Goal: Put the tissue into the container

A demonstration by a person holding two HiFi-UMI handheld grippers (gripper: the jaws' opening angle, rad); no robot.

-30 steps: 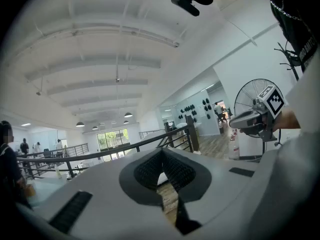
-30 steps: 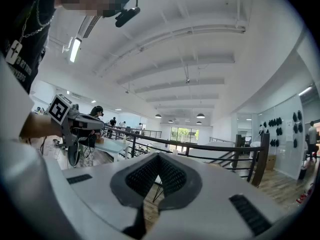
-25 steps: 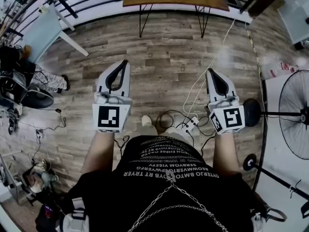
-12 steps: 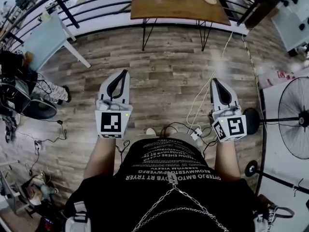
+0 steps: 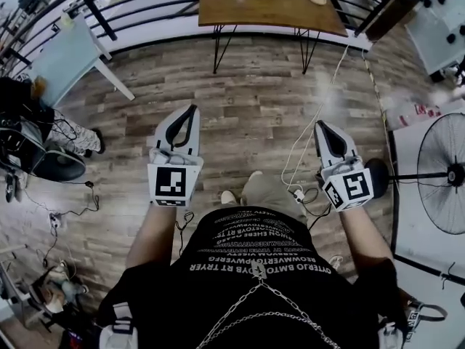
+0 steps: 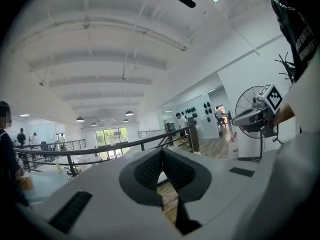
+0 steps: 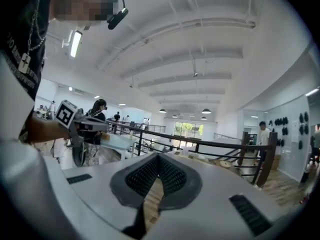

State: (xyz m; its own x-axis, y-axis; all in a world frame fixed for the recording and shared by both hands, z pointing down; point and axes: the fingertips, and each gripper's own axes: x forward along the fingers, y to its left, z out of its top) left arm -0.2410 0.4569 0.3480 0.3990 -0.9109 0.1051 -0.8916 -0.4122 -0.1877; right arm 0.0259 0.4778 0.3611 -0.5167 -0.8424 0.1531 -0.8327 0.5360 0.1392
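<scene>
Above the floor [image 5: 254, 100], left hand-held gripper [image 5: 190, 110] and right hand-held gripper [image 5: 320, 125] are clenched, empty.

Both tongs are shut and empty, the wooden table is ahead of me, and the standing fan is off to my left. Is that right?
Not quite. The standing fan is on your right, beside the right tongs, as the head view shows. The rest holds: the left tongs and right tongs are shut and empty, and the wooden table is ahead.

Held out ahead side by side, the left hand-held gripper [image 5: 191, 110] and right hand-held gripper [image 5: 320, 126] point forward, jaws apparently closed on nothing.
</scene>
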